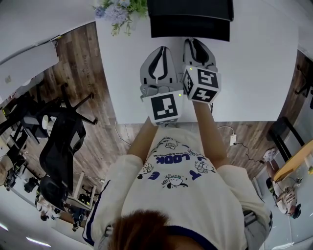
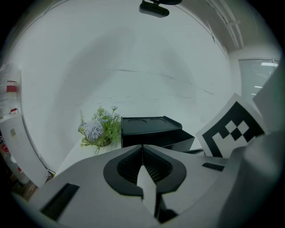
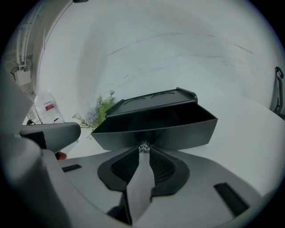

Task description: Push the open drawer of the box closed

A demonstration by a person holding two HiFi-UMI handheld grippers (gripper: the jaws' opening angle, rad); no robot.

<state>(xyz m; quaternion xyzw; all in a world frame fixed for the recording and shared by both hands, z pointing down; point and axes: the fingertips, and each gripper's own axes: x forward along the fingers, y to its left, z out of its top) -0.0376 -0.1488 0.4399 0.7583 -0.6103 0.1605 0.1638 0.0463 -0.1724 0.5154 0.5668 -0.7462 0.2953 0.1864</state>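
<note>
**The drawer (image 3: pixel 156 133) is standing open**

A person is standing at a white counter (image 1: pixel 254 73) and is holding a hand-held gripper in each hand. The black box (image 1: pixel 190 9) is sitting at the far side of the counter. Its drawer is sticking out toward the person.

The right hand-held gripper (image 3: pixel 143 150) is pointing at the drawer front. Its jaws are pressing together with nothing between them. Their tips are sitting right at the little shiny knob (image 3: pixel 143 147) on the drawer.

The left hand-held gripper (image 2: pixel 142 147) is hanging just beside the right one, a little back from the box. Its jaws are pressing together too and are holding nothing.

Some flowers (image 2: pixel 100 131) are sitting on the counter just left of the box.
</note>
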